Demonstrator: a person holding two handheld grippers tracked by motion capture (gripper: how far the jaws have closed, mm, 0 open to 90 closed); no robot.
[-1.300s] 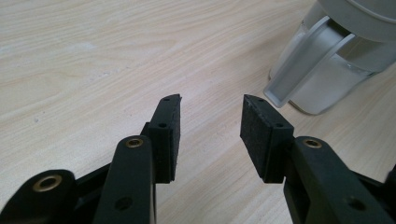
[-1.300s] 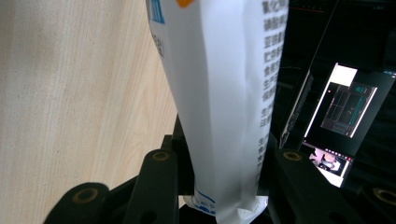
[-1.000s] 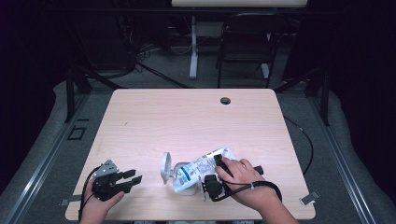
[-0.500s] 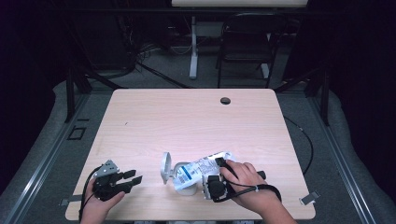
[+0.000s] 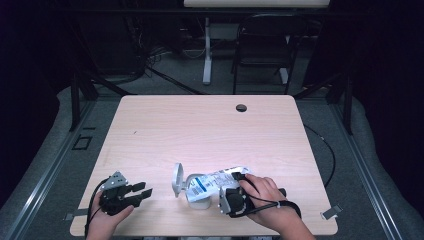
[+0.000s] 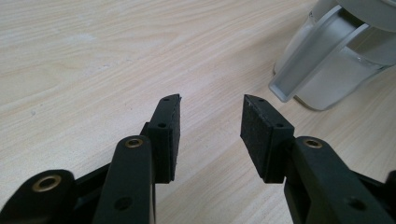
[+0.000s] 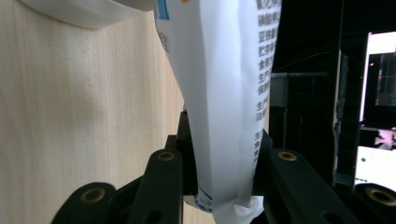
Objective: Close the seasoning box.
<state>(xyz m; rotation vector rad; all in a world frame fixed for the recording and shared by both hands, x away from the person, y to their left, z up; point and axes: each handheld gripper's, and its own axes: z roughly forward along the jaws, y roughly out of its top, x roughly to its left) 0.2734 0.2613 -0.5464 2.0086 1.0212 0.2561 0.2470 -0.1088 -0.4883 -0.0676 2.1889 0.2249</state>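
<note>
A white pouch (image 5: 214, 181) with a blue label lies tilted, its mouth over a white tub (image 5: 198, 199) whose flip lid (image 5: 177, 180) stands open. My right gripper (image 5: 231, 196) is shut on the pouch's bottom end; in the right gripper view the pouch (image 7: 224, 88) rises from between the jaws of that gripper (image 7: 224, 142), with the tub's rim (image 7: 88, 11) at the top. My left gripper (image 5: 142, 192) rests open near the table's front left, holding nothing. In the left gripper view this gripper (image 6: 210, 105) points at bare wood, the tub (image 6: 327, 70) off to the upper right.
The light wooden table (image 5: 200, 130) has a dark round hole (image 5: 241, 107) near its far edge. A chair (image 5: 265, 50) and a white table leg (image 5: 206, 55) stand beyond the table. Cables trail from both grippers.
My right hand and the pouch have shifted very slightly toward the near edge. The left gripper has stayed put.
</note>
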